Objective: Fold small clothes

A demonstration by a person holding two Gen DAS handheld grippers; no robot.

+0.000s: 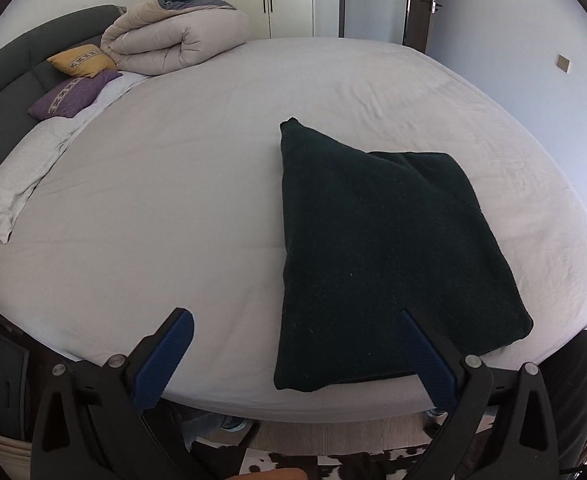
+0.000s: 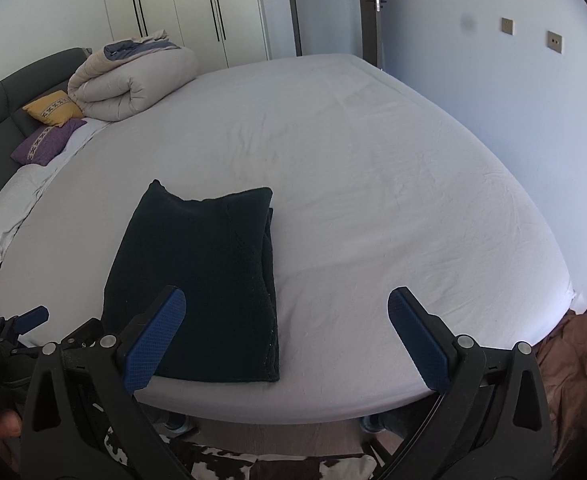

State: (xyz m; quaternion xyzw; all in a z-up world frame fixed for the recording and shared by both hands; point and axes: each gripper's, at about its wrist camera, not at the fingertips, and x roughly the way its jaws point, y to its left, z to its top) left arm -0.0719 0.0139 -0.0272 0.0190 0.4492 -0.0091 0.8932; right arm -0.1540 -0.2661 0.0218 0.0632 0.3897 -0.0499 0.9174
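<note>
A dark, near-black knitted garment (image 1: 377, 248) lies folded into a rough rectangle on the grey bed sheet (image 1: 173, 200), close to the near edge; one far corner sticks up in a point. It also shows in the right wrist view (image 2: 205, 280). My left gripper (image 1: 295, 324) is open and empty, held above the near bed edge, with its right finger over the garment's near left part. My right gripper (image 2: 287, 300) is open and empty, its left finger over the garment's near edge. The left gripper's tip (image 2: 33, 318) shows at the far left of the right wrist view.
A rolled beige duvet (image 1: 173, 40), a yellow cushion (image 1: 81, 60) and a purple cushion (image 1: 69, 96) sit at the far left by the dark headboard (image 1: 5, 68). A white pillow (image 1: 17, 180) lies at the left. A brown cloth (image 2: 569, 360) hangs at the bed's right. A cowhide rug (image 2: 221, 464) lies below.
</note>
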